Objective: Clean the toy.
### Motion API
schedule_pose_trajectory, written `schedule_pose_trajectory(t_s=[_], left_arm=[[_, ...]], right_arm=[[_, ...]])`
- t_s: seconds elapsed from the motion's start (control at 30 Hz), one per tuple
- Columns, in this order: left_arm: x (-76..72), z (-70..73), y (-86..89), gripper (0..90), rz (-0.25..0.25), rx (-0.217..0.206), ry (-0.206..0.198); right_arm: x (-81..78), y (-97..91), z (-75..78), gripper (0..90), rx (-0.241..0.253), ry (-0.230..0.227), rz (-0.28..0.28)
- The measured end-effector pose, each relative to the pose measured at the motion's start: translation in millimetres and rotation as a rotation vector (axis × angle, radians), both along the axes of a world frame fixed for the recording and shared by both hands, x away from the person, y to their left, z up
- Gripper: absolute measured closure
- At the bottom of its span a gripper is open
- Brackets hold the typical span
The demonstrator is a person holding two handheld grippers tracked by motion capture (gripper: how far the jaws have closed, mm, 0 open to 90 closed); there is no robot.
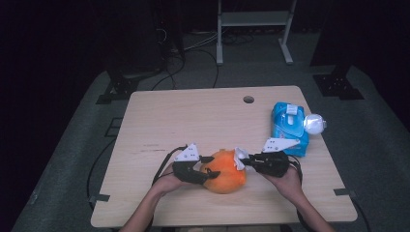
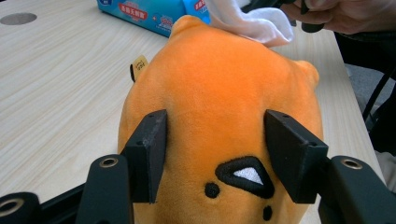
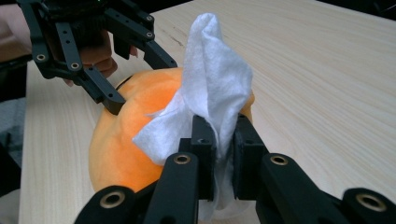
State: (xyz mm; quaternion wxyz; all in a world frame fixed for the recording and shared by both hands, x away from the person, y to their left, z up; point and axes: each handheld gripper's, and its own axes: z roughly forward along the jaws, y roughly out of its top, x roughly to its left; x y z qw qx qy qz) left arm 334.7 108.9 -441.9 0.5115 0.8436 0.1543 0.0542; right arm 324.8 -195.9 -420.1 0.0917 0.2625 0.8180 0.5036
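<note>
An orange plush toy (image 1: 223, 178) with a black stitched face lies on the wooden table (image 1: 193, 116) near its front edge. My left gripper (image 1: 209, 173) comes in from the toy's left. In the left gripper view its jaws sit on either side of the toy (image 2: 219, 93) and press into the plush. My right gripper (image 1: 243, 162) is shut on a crumpled white wipe (image 1: 239, 157) that rests on the toy's upper right side. In the right gripper view the wipe (image 3: 215, 79) stands up between the jaws against the orange plush (image 3: 135, 121), with the left gripper (image 3: 140, 84) beyond.
A blue pack of wet wipes (image 1: 289, 126) lies at the right of the table, with a white round object (image 1: 314, 124) beside it at the table's edge. A cable hole (image 1: 248, 99) is near the far edge. Stands and cables are on the floor behind.
</note>
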Motion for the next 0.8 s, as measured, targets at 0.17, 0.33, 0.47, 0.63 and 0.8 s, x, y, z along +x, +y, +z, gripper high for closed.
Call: schedule_pose_trajectory(t_s=[0.17, 0.33, 0.47, 0.63, 0.8], left_arm=[[5.3, -0.4, 2.9, 41.5, 0.069, -0.006, 0.021], [10.9, -2.2, 8.3, 41.2, 0.141, -0.038, 0.07], [10.7, -2.6, 7.6, 40.1, 0.15, -0.041, 0.073], [1.0, 0.6, -1.0, 41.6, 0.065, -0.007, -0.021], [-9.6, 2.8, -11.3, 41.5, -0.029, 0.018, -0.082]], right_arm=[[-3.7, -1.3, -0.1, 80.9, -0.007, 0.006, 0.02], [-15.9, -3.4, 0.3, 80.8, -0.032, 0.016, 0.07], [-17.1, -3.4, 1.3, 80.8, -0.036, 0.022, 0.079], [-8.8, -2.7, -1.1, 80.8, -0.027, 0.031, 0.042], [3.7, -6.3, -1.4, 80.8, 0.014, 0.033, -0.004]])
